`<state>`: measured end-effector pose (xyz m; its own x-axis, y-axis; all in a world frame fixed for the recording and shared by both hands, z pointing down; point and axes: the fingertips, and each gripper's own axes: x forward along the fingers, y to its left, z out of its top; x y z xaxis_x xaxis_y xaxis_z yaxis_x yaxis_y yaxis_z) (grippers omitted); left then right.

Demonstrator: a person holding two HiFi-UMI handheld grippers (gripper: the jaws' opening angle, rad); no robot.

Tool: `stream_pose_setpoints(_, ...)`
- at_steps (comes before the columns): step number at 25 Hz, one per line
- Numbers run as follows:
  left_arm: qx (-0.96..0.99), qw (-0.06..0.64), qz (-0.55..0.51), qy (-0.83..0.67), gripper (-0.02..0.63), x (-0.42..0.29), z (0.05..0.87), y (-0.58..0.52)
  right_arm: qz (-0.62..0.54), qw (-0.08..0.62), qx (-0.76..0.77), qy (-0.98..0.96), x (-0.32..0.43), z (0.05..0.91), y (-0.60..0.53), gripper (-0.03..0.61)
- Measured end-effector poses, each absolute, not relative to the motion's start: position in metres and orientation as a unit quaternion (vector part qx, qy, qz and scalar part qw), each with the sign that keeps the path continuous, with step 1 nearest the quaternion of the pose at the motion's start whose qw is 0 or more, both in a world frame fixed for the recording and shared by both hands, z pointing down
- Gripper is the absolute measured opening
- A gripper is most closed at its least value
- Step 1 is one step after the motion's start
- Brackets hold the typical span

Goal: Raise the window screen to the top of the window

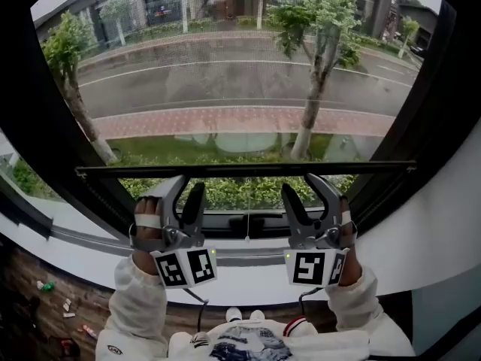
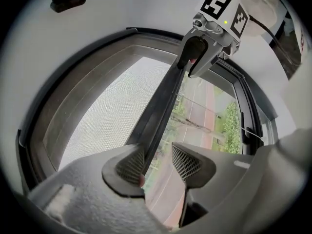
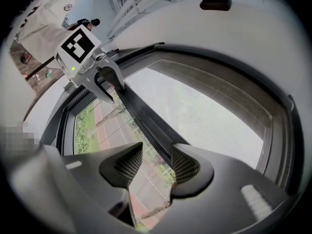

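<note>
Your left gripper (image 1: 189, 186) and right gripper (image 1: 299, 186), jaws apart, only prop the bottom bar (image 1: 248, 169) of the window screen (image 1: 225, 74), low in the window (image 1: 432, 89), on one pad each, so raise both hands evenly, keeping it level.

Screen bar (image 1: 244, 169) low across window (image 1: 240, 195)

I had the left gripper (image 1: 188, 188) and right gripper (image 1: 302, 188) side by side, both pointing level. Each pair of jaws stood apart, clamping nothing. My left hand (image 1: 146, 222) and right hand (image 1: 344, 228) gripped just behind them.
</note>
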<state>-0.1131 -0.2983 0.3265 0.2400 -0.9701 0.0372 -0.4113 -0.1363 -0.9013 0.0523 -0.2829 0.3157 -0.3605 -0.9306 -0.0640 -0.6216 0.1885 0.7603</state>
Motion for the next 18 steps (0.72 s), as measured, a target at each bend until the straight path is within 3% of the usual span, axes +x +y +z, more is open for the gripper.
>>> stream_pose_setpoints(18, -0.645, 0.457, -0.302, 0.533, 0.175, -0.110, 0.265, -0.305, -0.407, 0.185, 0.549, -0.706, 0.056, 0.261, -0.290, 0.187)
